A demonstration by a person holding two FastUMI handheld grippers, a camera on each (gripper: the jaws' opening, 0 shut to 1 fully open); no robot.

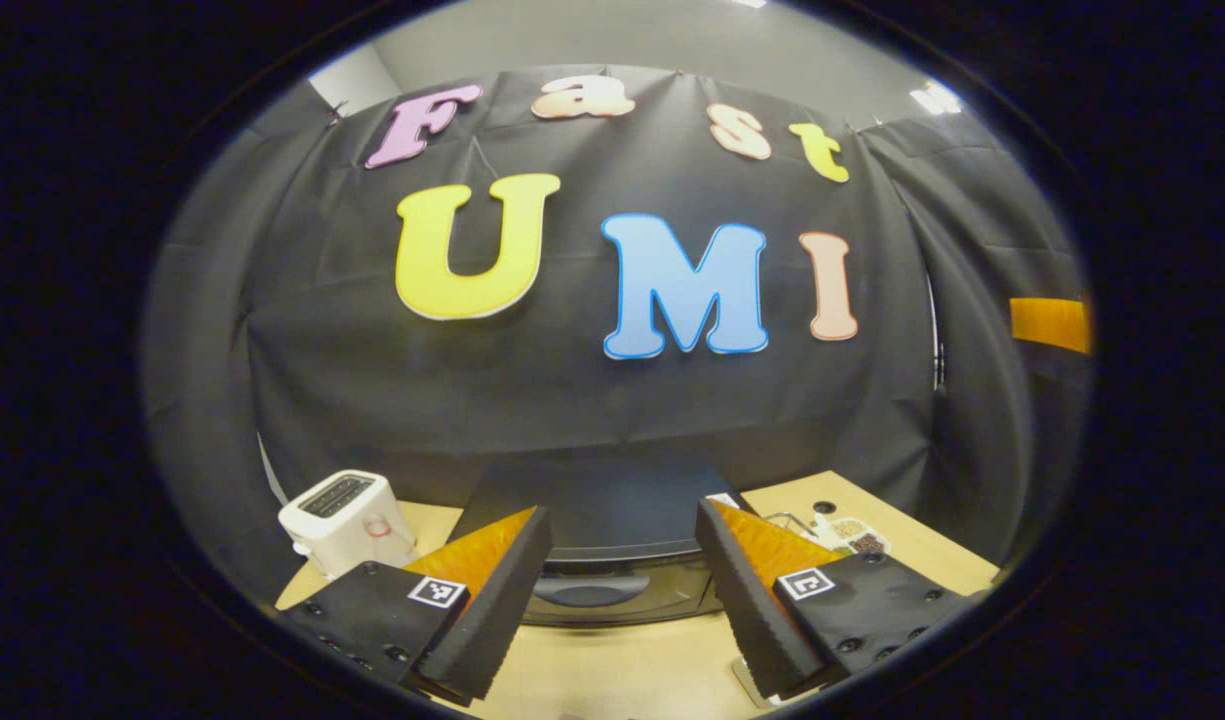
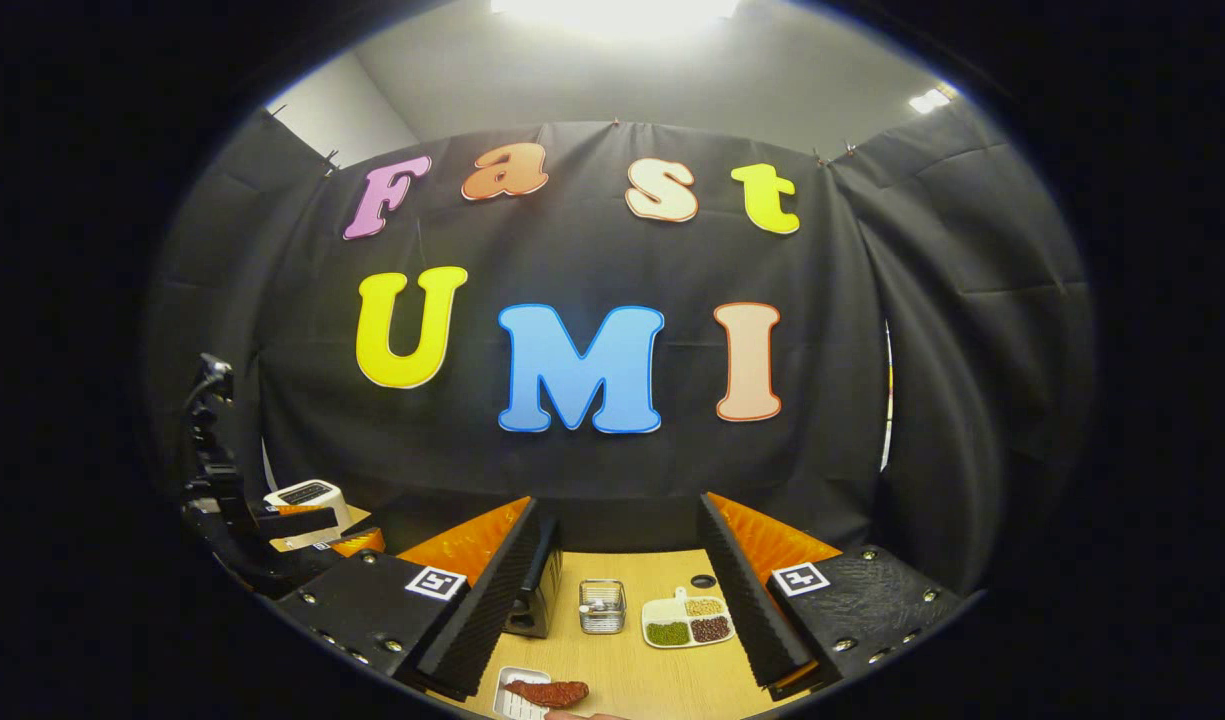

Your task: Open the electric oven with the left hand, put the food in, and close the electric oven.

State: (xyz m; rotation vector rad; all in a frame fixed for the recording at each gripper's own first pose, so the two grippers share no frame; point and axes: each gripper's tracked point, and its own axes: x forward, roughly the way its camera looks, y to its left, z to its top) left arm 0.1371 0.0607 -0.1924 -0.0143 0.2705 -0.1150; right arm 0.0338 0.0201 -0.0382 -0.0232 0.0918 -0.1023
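The black electric oven (image 1: pixel 612 560) stands on the wooden table straight ahead of my left gripper (image 1: pixel 622 510), door shut, its handle (image 1: pixel 584 590) low between the open fingers, which hold nothing. In the right gripper view a reddish-brown piece of food (image 2: pixel 547 692) lies on a small white tray (image 2: pixel 512 706) at the near table edge, below my open, empty right gripper (image 2: pixel 620 505). The oven's side (image 2: pixel 537 590) peeks from behind that gripper's left finger. The left gripper (image 2: pixel 307 522) also appears at far left.
A white toaster (image 1: pixel 347 520) sits left of the oven. Right of the oven are a small metal basket (image 2: pixel 602 605) and a divided dish of beans (image 2: pixel 687 620) on the wooden table (image 2: pixel 632 660). Black cloth walls close the back and sides.
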